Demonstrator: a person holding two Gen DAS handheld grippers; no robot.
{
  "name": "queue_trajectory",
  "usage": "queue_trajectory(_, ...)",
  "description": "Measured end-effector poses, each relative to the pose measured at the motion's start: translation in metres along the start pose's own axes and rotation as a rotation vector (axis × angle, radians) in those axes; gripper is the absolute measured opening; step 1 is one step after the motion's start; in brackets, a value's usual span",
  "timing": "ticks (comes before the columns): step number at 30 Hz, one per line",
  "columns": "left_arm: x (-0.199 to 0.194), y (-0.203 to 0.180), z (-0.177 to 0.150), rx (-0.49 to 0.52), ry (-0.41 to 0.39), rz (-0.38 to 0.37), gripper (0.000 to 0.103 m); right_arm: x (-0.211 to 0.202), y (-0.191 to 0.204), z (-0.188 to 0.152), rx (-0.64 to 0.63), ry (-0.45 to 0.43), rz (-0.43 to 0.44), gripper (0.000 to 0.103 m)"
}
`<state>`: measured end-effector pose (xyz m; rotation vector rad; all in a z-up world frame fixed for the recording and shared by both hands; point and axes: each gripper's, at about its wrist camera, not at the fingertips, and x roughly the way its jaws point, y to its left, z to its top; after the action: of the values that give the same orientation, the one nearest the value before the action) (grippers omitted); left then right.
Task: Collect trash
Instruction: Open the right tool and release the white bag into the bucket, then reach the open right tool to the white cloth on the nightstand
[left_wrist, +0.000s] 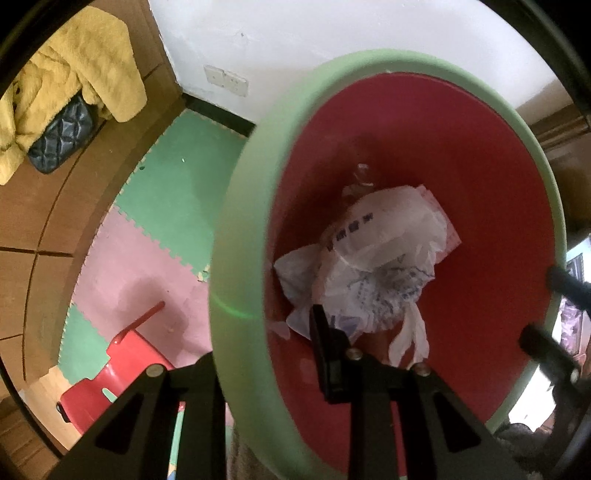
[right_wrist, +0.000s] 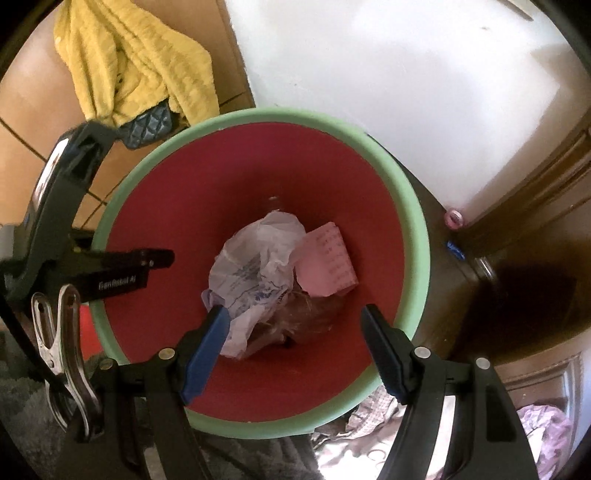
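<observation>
Trash is where, right now?

Down in the bottom of the bin (right_wrist: 413, 221). I see a crumpled plastic bag (right_wrist: 251, 266), a pink slip of paper (right_wrist: 328, 262) on its right, and a brownish clump (right_wrist: 314, 314) on the near side that I cannot identify.

And your fingers?

My left fingers (left_wrist: 325, 350) are clenched on the bin's rim, one inside the wall and the other outside. My right fingers (right_wrist: 207, 350) are spread wide and carry nothing, hanging over the near part of the bin's mouth and pointing steeply down.

So what matters in this step?

I judge the bin is being held up so rubbish can go in. A rim pinched at one side wants to tip, so I would keep the left grip firm and the mouth facing up. The right should pull clear without knocking the rim before reaching for the next piece.

What is it all made of?

The bin is round and smooth, hard plastic by the look of it, with a pale green rim and a red inside narrowing toward the bottom. The bag is thin, creased white film with blue print; it would spring back open if let go. The slip is flat, light and printed. Below, to the left, lies a foam floor mat (left_wrist: 177, 166) of interlocking pink and green tiles.
</observation>
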<state>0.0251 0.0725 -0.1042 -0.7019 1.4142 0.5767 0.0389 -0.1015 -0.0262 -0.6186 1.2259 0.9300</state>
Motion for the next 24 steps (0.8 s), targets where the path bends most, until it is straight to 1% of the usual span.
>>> queue_trajectory(8,-0.002,-0.006,-0.007,0.009,0.014,0.007,0.024,-0.03,-0.012,0.004,0.035,-0.117,-0.011,0.075)
queue_trajectory(12,-0.004,-0.009,-0.008,0.014,0.019,0.014,0.024,-0.041,-0.021,0.003,0.064,-0.144,-0.008,0.075)
queue_trajectory(15,-0.005,-0.008,-0.008,-0.008,0.02,0.008,0.024,-0.049,-0.033,0.003,0.11,-0.159,0.007,0.075)
queue_trajectory(24,-0.005,-0.01,-0.01,-0.002,0.017,0.018,0.024,-0.086,-0.056,-0.001,0.161,-0.254,-0.054,0.075)
